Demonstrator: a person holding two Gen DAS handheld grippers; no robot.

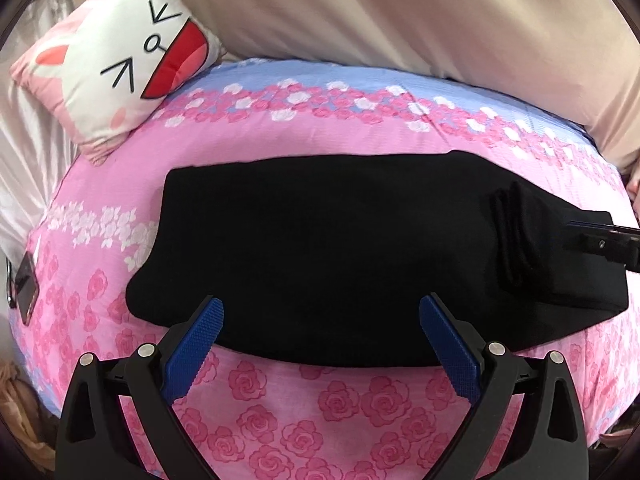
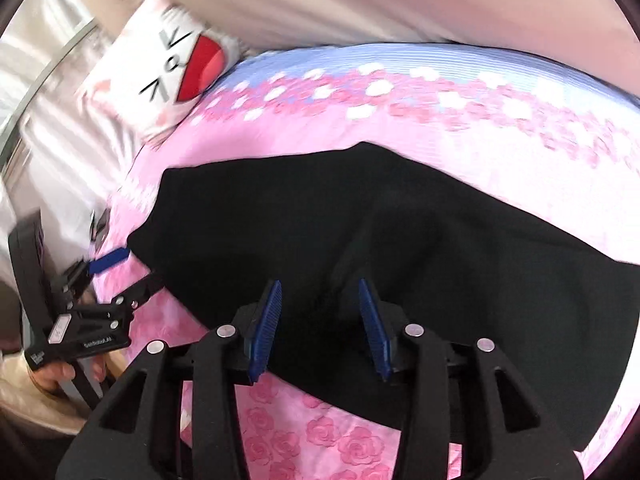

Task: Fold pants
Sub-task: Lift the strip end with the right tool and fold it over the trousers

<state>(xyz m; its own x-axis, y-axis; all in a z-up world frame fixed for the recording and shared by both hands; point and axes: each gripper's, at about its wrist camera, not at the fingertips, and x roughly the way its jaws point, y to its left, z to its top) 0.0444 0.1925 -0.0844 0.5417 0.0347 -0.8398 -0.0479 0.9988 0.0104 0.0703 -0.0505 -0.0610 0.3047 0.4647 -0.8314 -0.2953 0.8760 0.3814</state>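
Black pants lie flat on a pink rose-print bedspread, folded lengthwise, with a bunched waist end at the right. My left gripper is open and empty, its blue pads just above the pants' near edge. My right gripper is partly open over the pants, holding nothing; its tip also shows at the right edge of the left wrist view. The left gripper appears in the right wrist view at the pants' left end.
A white and pink cat-face pillow sits at the back left. A beige padded headboard or cushion runs along the back. A dark phone-like object lies at the bed's left edge. White curtain folds hang at the left.
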